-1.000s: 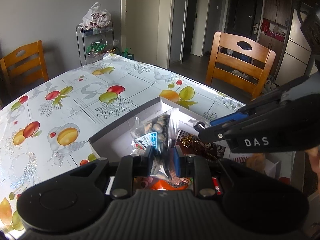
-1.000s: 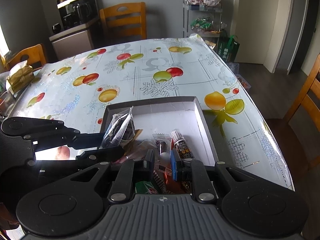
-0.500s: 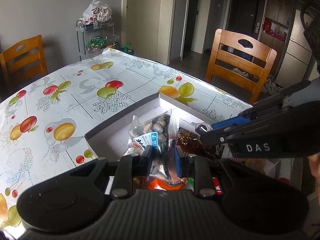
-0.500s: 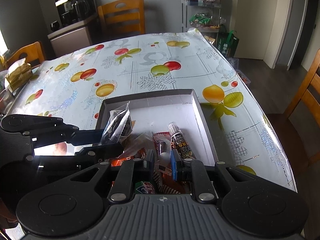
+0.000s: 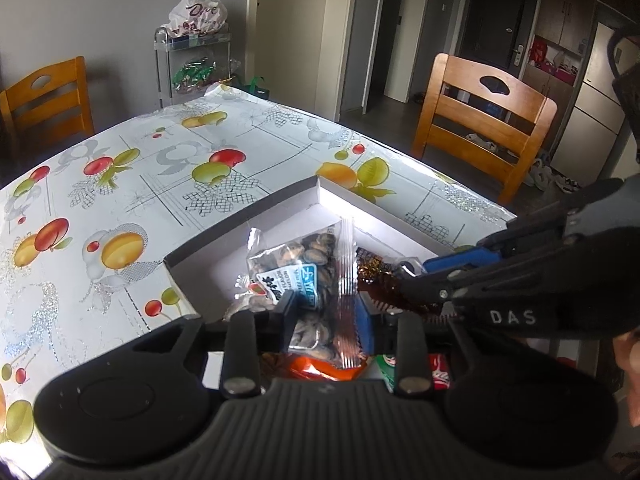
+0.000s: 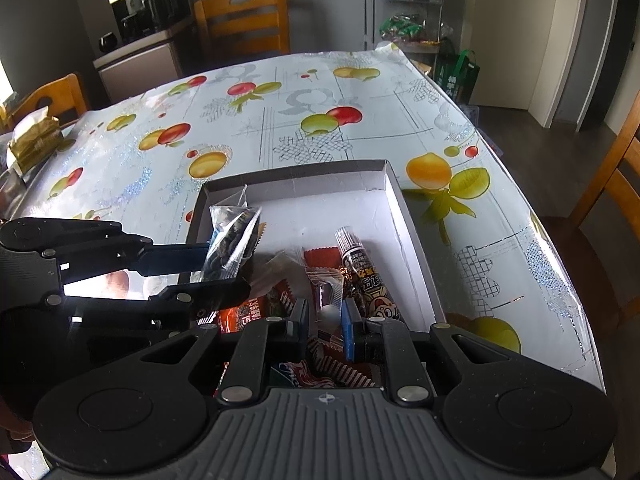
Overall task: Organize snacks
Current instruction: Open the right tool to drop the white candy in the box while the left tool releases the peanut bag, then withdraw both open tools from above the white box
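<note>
A shallow grey cardboard box (image 5: pixel 248 212) (image 6: pixel 416 236) lies on the fruit-print tablecloth with several snack packets at its near end. My left gripper (image 5: pixel 324 314) is shut on a clear bag of dark nuts (image 5: pixel 308 268) and holds it upright over the box; the bag also shows in the right wrist view (image 6: pixel 230 240). My right gripper (image 6: pixel 325 320) is shut on a small clear-wrapped candy (image 6: pixel 328 300) above the pile. A dark tube-shaped snack (image 6: pixel 364 272) lies in the box to its right.
Wooden chairs (image 5: pixel 476 120) (image 6: pixel 244 20) stand around the table. A metal cart (image 5: pixel 192 60) with bags stands beyond the far end. A gold packet (image 6: pixel 34 138) lies at the table's left edge. The far half of the box floor (image 6: pixel 320 208) is bare.
Both grippers have risen slightly over the box, each still holding its packet. The nut bag sits a little higher above the pile.
</note>
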Demonstrator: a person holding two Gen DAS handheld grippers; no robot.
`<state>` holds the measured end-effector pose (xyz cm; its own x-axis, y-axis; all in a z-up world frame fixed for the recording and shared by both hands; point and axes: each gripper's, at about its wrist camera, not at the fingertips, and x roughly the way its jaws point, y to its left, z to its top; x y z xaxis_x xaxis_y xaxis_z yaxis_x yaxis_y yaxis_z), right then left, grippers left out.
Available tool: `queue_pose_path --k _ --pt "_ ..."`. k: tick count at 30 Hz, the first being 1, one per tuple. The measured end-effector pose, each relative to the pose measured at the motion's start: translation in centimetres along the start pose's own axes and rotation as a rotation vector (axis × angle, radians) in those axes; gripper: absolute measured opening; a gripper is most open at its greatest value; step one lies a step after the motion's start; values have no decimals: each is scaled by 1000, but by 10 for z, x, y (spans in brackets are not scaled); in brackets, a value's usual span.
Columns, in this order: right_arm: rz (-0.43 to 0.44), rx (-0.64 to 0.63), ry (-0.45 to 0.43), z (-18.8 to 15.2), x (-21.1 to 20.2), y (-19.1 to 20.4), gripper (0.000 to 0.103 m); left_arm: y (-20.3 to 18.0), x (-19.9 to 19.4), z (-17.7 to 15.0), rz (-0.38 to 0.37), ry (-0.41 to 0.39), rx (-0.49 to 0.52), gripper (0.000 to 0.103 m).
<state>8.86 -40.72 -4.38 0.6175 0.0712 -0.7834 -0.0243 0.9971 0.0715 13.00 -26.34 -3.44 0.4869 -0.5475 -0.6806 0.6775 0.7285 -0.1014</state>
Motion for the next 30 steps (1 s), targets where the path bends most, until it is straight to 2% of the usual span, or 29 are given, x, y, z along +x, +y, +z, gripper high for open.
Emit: queue_pose_path --k 9,17,21,26,30 --pt "-7 2 2 0 0 1 23 1 0 0 -4 6 -2 37" --pt "-16 9 -16 2 -5 0 25 1 -7 1 1 -8 5 40" --pt "-19 12 -21 3 -7 1 26 2 -12 0 28 -14 -8 52" --pt "-24 16 -29 2 -11 3 32 5 -19 1 40 -15 -24 55" --pt "-32 18 -35 1 -15 5 35 7 -24 -1 57 -8 -40 63"
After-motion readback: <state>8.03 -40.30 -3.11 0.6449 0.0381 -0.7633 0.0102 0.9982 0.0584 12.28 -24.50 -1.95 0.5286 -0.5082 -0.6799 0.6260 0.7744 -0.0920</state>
